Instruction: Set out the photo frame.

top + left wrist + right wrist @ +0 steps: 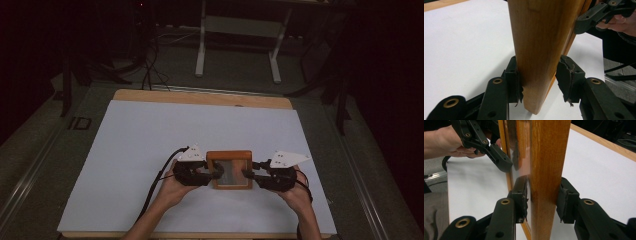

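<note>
A wooden picture frame (229,156) with a glossy pane is held between my two grippers near the front middle of the table. My left gripper (216,172) is shut on the frame's left side. In the left gripper view both pads press the frame (541,37), whose lower corner hangs just above the white sheet. My right gripper (248,175) is shut on the frame's right side. Its pads clamp the wood (547,157) from both faces in the right gripper view. Each gripper view shows the other gripper across the frame: the right gripper (596,15) and the left gripper (489,147).
A white sheet (150,150) covers most of the wooden table (200,97). Black cables (155,185) trail from the left gripper toward the front edge. Beyond the table, a white stand (237,45) and more cables sit on the dark floor.
</note>
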Motion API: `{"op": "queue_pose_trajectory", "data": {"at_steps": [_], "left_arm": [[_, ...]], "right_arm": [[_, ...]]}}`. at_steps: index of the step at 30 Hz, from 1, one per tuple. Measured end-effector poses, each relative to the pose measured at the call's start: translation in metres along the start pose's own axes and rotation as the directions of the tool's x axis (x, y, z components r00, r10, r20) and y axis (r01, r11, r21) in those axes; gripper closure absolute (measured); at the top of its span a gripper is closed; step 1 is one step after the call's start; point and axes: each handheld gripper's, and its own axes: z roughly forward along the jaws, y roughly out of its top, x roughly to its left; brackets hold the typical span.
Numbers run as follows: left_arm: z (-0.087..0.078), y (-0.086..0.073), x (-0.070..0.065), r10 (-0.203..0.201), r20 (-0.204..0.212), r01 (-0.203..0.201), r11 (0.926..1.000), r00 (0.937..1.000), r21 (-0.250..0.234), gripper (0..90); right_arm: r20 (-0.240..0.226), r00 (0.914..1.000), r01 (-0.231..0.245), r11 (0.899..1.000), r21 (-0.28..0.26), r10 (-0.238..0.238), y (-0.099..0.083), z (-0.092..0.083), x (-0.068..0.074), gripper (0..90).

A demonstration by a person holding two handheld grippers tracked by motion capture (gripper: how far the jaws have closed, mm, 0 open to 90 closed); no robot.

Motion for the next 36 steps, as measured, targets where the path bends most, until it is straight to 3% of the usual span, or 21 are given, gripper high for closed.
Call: {"op": "queue_pose_trajectory", "data": {"at_steps": [10, 20, 36], "left_arm": [[-0.017, 0.003, 0.012, -0.023, -0.013, 0.023, 0.9997, 0.9997, -0.004, 56.2], [-0.046, 0.002, 0.021, -0.027, -0.050, 0.027, 0.9996, 0.9984, -0.009, 54.8], [-0.053, -0.002, 0.030, -0.072, -0.059, 0.071, 0.9973, 0.9957, -0.016, 53.5]], "right_arm": [[0.005, 0.9999, 0.012, 1.000, -0.010, -0.012, 0.016, 0.013, 0.003, 64.5], [-0.020, 0.9995, 0.024, 0.999, -0.026, -0.024, 0.034, 0.036, 0.011, 65.2], [-0.028, 0.9996, -0.008, 0.999, -0.044, 0.006, 0.038, 0.049, 0.011, 65.0]]}}
